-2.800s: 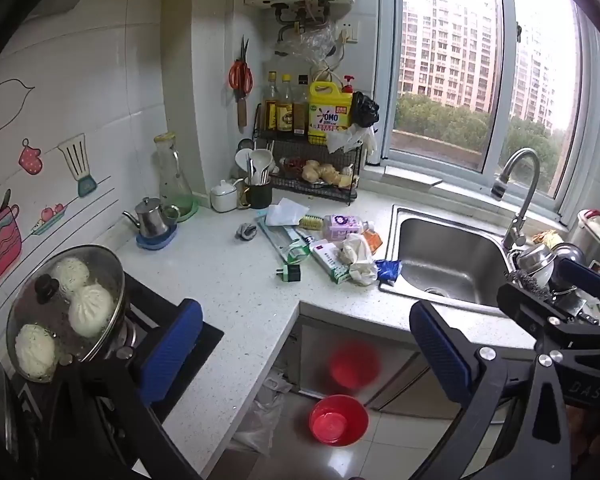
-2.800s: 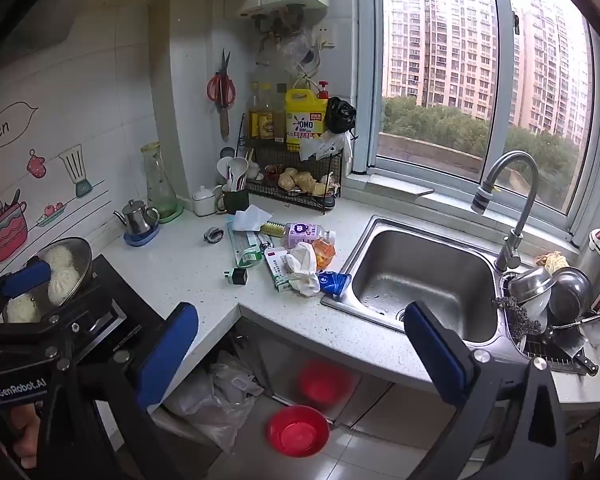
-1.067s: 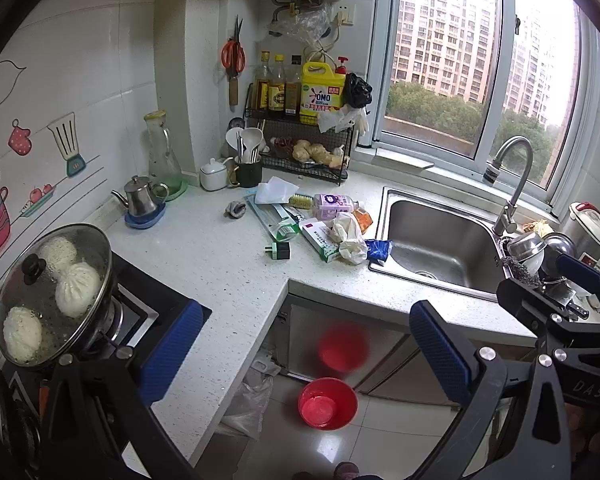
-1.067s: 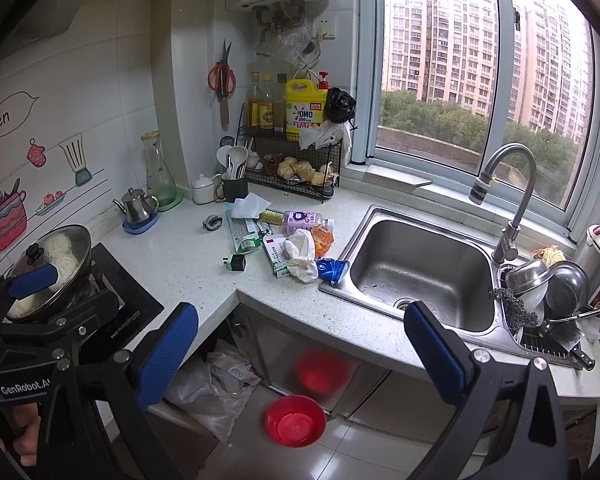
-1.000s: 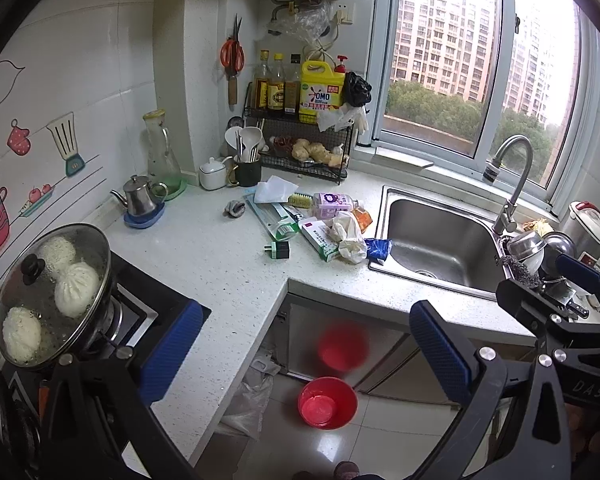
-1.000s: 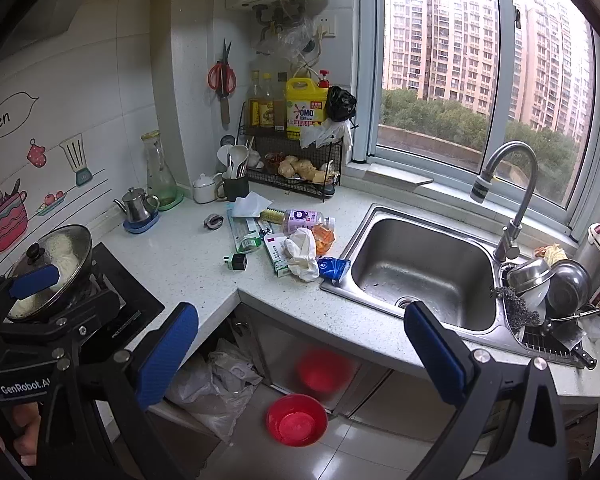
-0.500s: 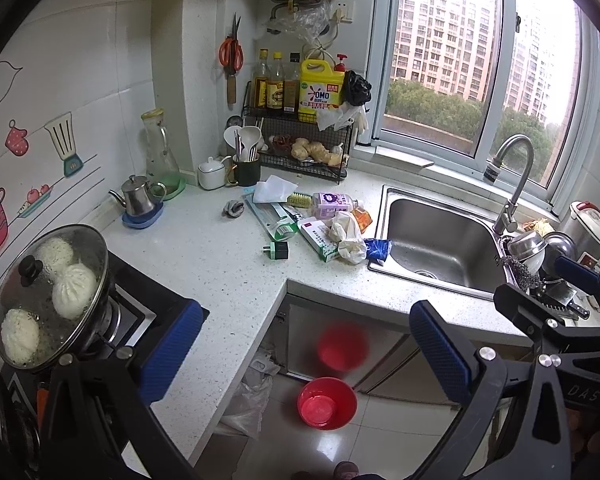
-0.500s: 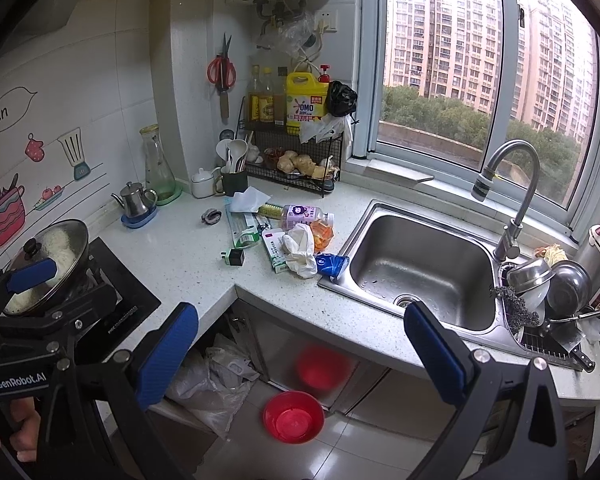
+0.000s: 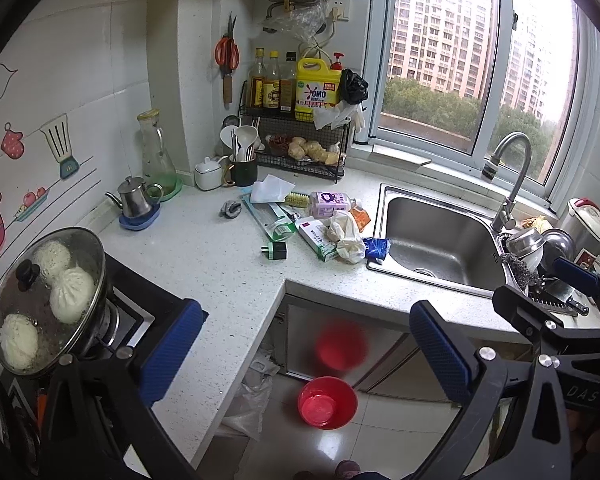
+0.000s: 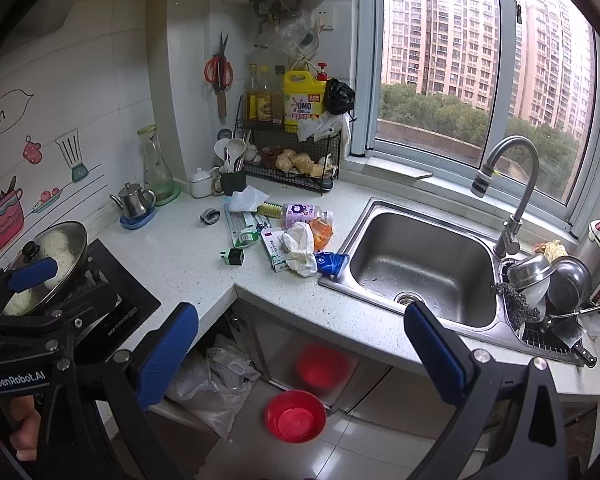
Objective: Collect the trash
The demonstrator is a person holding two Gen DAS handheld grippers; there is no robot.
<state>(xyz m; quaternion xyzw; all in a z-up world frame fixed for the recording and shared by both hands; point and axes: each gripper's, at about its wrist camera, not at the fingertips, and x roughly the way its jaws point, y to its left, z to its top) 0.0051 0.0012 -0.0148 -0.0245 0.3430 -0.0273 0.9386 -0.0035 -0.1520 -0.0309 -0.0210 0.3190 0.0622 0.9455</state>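
Observation:
Litter lies heaped on the white counter beside the sink: a crumpled white wrapper [image 9: 346, 236] [image 10: 300, 250], a blue packet [image 9: 376, 249] [image 10: 331, 263], a green-and-white box [image 9: 315, 238] [image 10: 273, 249], a pink bottle [image 9: 330, 204] [image 10: 302, 215], an orange wrapper [image 10: 323, 232], a white tissue [image 9: 269, 189] [image 10: 244, 199]. A red bowl [image 9: 327, 402] [image 10: 295, 415] sits on the floor under the counter. My left gripper [image 9: 300, 344] and right gripper [image 10: 300, 344] hang open and empty, well short of the counter.
A steel sink [image 10: 416, 264] with tap is right of the litter, dishes [image 10: 548, 276] piled beyond it. A lidded pan of buns [image 9: 46, 298] sits on the hob at left. A plastic bag [image 10: 216, 380] lies under the counter. A small black plug [image 9: 275, 251], kettle and rack stand behind.
Both views have drifted back and up slightly, so the counter looks a little further off. Both grippers stay open and empty; nothing on the counter moved.

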